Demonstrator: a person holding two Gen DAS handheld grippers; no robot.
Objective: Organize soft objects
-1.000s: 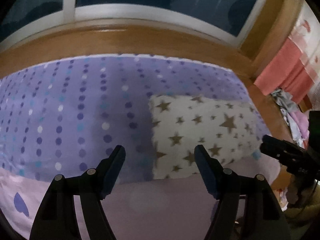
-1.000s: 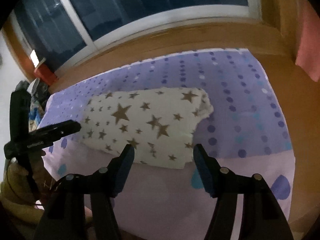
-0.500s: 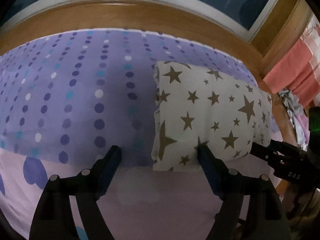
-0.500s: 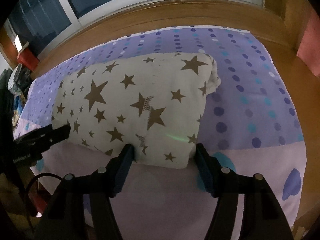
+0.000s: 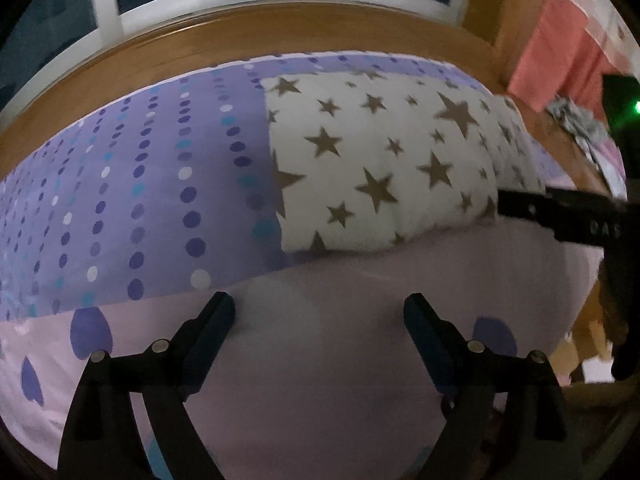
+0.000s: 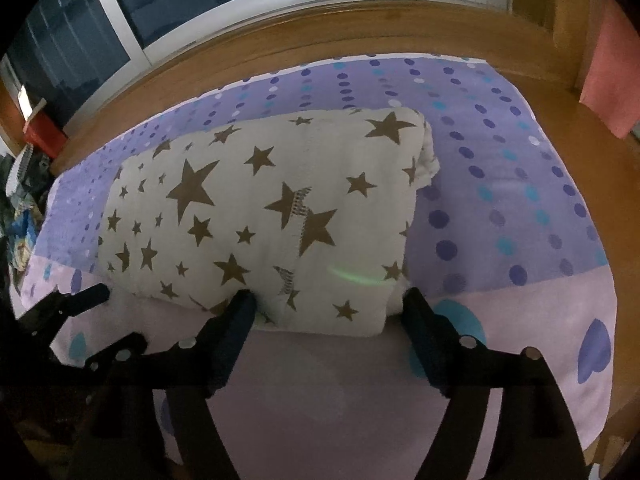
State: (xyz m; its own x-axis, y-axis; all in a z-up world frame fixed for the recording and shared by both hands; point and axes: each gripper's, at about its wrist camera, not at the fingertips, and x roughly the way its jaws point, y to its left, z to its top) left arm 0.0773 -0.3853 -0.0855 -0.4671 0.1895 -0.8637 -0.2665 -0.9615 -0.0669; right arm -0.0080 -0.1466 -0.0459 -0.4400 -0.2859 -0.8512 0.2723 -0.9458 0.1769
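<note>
I have a pair of tongs in each hand, both angled down at a bed whose sheet (image 5: 140, 184) is purple with rows of dots farther back and pale lilac with larger blobs and a heart nearer to me. On the sheet lies the pillow (image 6: 264, 216), white with brown stars, plump, lying across the bed with its long side towards me.

My left tongs (image 5: 320, 312) are spread wide and the jaws are opening. There is only pale lilac sheet between them, and the pillow sits beyond and to the right of them, well apart from the tips. From that view the pillow (image 5: 380, 160) rests across the line where the dotted purple band meets the lilac band, and the black arm of my other tongs crosses in at the right, close beside the pillow's right end.

My right tongs (image 6: 328, 308) are also spread, jaws opening, and the near edge of the pillow lies between them. The left fingertip (image 6: 240, 308) sits right against the pillow's lower edge, and the right one stands just beside its lower right corner. I cannot tell whether either presses on it, and the fabric there is not visibly pinched.

A wooden bed frame (image 6: 360, 36) curves behind the sheet, with a white-framed window (image 5: 248, 4) above it.
</note>
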